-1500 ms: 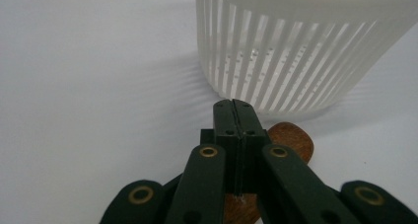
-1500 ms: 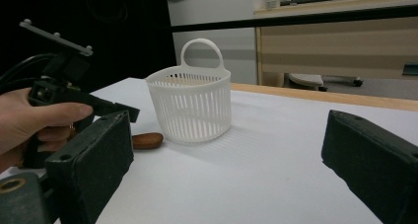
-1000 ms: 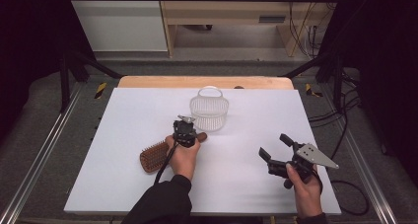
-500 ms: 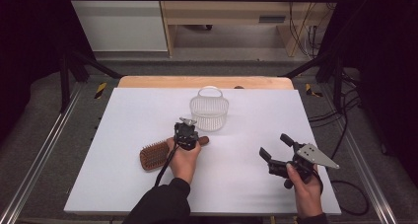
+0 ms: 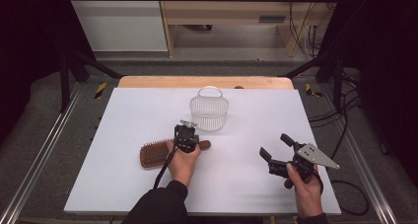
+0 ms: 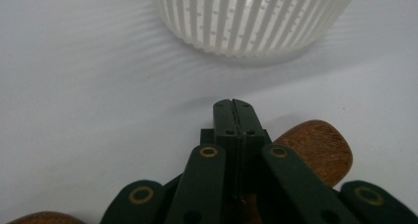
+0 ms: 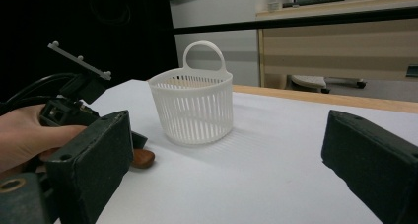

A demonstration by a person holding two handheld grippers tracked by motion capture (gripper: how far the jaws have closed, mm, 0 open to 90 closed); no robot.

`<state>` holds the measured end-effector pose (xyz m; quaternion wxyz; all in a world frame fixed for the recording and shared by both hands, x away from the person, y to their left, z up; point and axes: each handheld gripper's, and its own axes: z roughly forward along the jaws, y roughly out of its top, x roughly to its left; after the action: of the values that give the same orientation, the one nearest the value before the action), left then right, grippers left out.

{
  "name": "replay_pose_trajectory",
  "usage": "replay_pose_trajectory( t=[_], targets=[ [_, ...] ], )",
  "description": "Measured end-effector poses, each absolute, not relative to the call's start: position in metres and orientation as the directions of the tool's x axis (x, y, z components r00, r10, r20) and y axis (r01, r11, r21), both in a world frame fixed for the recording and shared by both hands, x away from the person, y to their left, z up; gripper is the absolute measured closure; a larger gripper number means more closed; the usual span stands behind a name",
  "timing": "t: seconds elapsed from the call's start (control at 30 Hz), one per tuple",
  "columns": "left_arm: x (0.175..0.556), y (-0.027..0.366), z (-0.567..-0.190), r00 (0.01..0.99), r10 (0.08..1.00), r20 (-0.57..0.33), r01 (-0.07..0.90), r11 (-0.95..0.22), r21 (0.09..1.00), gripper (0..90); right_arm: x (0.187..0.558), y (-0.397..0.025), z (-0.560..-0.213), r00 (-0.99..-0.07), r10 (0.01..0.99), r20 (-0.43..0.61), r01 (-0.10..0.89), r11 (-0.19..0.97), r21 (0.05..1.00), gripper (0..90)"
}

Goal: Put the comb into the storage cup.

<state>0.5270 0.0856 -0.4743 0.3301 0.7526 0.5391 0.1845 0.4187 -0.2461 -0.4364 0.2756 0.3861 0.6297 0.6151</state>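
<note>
The high view is showing a person's left hand (image 5: pixel 183 161) holding the left gripper (image 5: pixel 186 133) down over the handle of a wooden hairbrush (image 5: pixel 157 154), which is lying flat on the white table (image 5: pixel 123 115) with its bristled head pointing toward the table's left edge and its rounded handle end poking out on the far side of the gripper. In the left gripper view the two black jaws are pressing together with no gap between their tips, sitting right above the brown handle (image 6: pixel 315 147); whether they are actually pinching the wood is not clear from here. A white slotted basket (image 5: pixel 209 110) with a loop handle is standing upright just beyond the brush, near but apart from it. Well off to the right, the right hand (image 5: pixel 306 190) is holding the right gripper (image 5: pixel 276 147) above the table, its jaws spread wide apart and gripping nothing, as the right gripper view is confirming with the basket (image 7: pixel 192 105) showing between them.
</note>
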Motion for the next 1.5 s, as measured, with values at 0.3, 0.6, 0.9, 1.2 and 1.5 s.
replay_pose_trajectory(
  t=[0.3, 0.6, 0.9, 1.2, 1.5],
  targets=[
    [0.506, 0.093, -0.474, 0.407, 0.909, -0.092, 0.685, -0.237, 0.689, 90.0, 0.418, -0.245, -0.436, -0.55, 0.826, 0.127, 0.148, -0.053, 0.988, 5.8],
    [0.487, 0.104, -0.475, 0.444, 0.889, -0.109, 0.679, -0.255, 0.688, 90.0, 0.418, -0.245, -0.437, -0.548, 0.828, 0.124, 0.148, -0.05, 0.988, 5.8],
    [0.463, 0.118, -0.474, 0.498, 0.859, -0.117, 0.668, -0.294, 0.684, 90.0, 0.418, -0.245, -0.437, -0.544, 0.83, 0.123, 0.15, -0.048, 0.988, 5.8],
    [0.44, 0.138, -0.475, 0.527, 0.842, -0.115, 0.655, -0.316, 0.686, 90.0, 0.418, -0.244, -0.437, -0.543, 0.831, 0.118, 0.148, -0.043, 0.988, 5.8],
    [0.429, 0.166, -0.473, 0.525, 0.846, -0.094, 0.651, -0.328, 0.684, 90.0, 0.417, -0.243, -0.437, -0.542, 0.833, 0.112, 0.15, -0.035, 0.988, 5.8]
  ],
)
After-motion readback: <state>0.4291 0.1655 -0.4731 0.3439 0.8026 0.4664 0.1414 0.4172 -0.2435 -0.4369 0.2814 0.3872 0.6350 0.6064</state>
